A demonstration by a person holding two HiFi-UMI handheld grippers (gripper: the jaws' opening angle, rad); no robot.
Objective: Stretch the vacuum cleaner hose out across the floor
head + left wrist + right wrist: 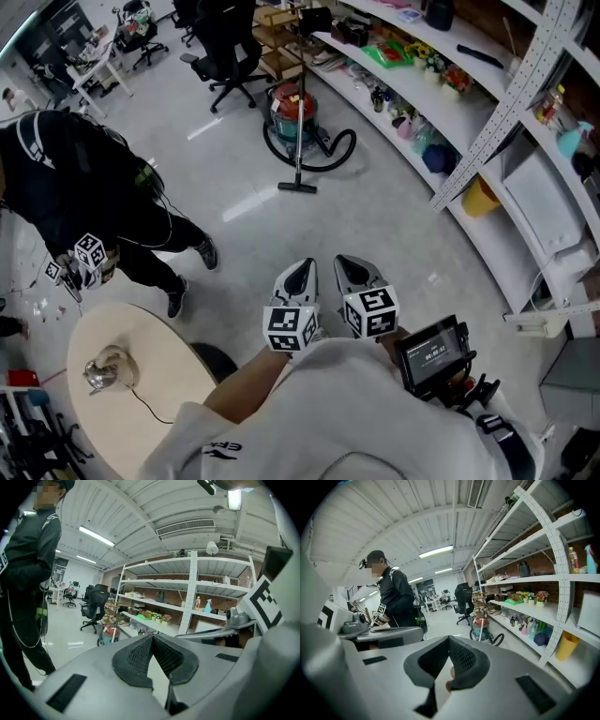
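— Where's the hose (339, 157)?
— Looped on the floor (375, 225) around the vacuum cleaner (292, 114), beside the curved shelves (394, 112), well apart from both tools.
— And the tools?
— Left gripper (304, 269) and right gripper (349, 264) (side by side, low in front of the person) both have their jaws pressed together, holding nothing.

Open floor (375, 225) to vacuum cleaner (292, 117); shelving (497, 122) right, person (75, 187) left
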